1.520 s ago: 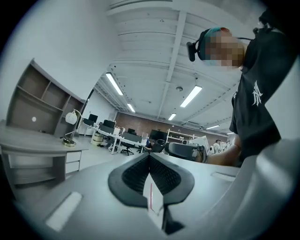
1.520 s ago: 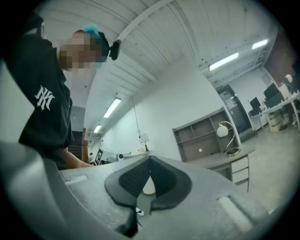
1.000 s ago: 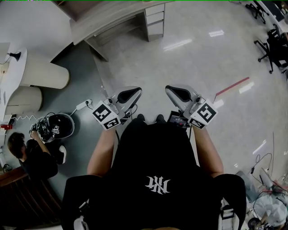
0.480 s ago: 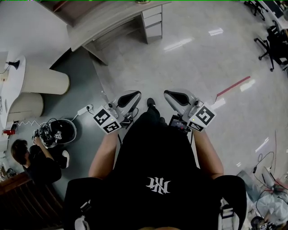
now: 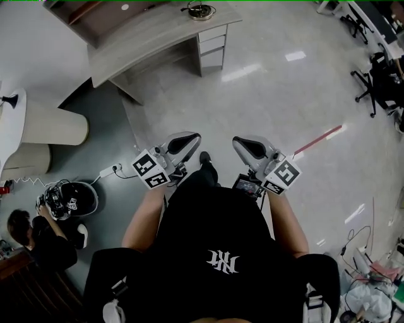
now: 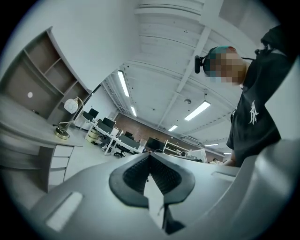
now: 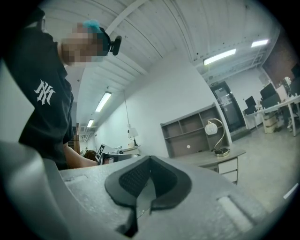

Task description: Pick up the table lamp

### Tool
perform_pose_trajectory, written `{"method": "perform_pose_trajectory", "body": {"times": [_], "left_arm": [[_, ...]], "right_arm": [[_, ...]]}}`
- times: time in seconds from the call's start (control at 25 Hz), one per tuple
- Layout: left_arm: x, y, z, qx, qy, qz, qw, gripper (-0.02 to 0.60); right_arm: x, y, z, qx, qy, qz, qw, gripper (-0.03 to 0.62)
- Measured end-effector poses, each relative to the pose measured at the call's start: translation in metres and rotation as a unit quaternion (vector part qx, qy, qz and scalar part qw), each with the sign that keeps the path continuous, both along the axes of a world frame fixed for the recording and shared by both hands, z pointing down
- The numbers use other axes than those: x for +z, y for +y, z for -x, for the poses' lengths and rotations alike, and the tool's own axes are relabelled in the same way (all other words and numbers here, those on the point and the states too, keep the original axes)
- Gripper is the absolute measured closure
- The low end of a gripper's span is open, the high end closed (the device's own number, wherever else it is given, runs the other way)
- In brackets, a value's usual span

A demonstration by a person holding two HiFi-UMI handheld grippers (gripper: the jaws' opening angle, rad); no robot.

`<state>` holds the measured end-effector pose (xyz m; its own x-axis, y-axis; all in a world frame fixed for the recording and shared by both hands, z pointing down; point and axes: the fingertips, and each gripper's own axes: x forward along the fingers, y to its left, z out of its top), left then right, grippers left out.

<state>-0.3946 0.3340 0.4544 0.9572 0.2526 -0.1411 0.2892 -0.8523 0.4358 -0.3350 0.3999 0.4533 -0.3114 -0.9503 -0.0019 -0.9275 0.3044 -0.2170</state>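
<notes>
The table lamp (image 5: 201,10) stands on the grey desk (image 5: 151,31) at the top of the head view, seen from above as a round gold base. From the right gripper view the lamp (image 7: 215,136) has a gold curved stem and a white round shade; in the left gripper view the lamp (image 6: 67,119) sits far left on the desk. My left gripper (image 5: 187,140) and right gripper (image 5: 243,144) are held side by side before the person's body, both shut and empty, a few steps short of the desk.
The desk has a drawer unit (image 5: 213,47) below the lamp and an open shelf unit (image 7: 192,129) behind it. A person (image 5: 38,236) crouches at lower left by a round device (image 5: 69,199) and cables. Office chairs (image 5: 382,69) stand at far right. A red floor strip (image 5: 317,138) lies right.
Both grippers and the person have moved forward over the floor towards the desk; the lamp's base has come into view at the top. Jaws look the same.
</notes>
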Motion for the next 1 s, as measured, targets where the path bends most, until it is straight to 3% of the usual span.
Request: {"method": "perform_pose_trajectory", "body": {"times": [0.2,0.36,0.8,1.0], "left_arm": [[-0.004,-0.06,-0.037,-0.009,0.005,0.005,0.9999,0.584],[-0.011,-0.096,-0.062,-0.01,-0.006,-0.015,0.9998,0.583],[0.003,-0.151,-0.148,0.018,-0.012,0.004,0.9997,0.586],[0.012,-0.181,-0.192,-0.006,-0.028,-0.002,0.9996,0.586]], "right_arm": [[-0.011,-0.054,-0.027,-0.018,0.015,0.008,1.0,0.595],[-0.011,-0.082,-0.054,-0.007,0.016,0.024,1.0,0.595],[-0.013,-0.147,-0.134,0.014,-0.003,0.022,1.0,0.595],[-0.012,-0.181,-0.192,-0.001,0.001,0.008,1.0,0.595]]}}
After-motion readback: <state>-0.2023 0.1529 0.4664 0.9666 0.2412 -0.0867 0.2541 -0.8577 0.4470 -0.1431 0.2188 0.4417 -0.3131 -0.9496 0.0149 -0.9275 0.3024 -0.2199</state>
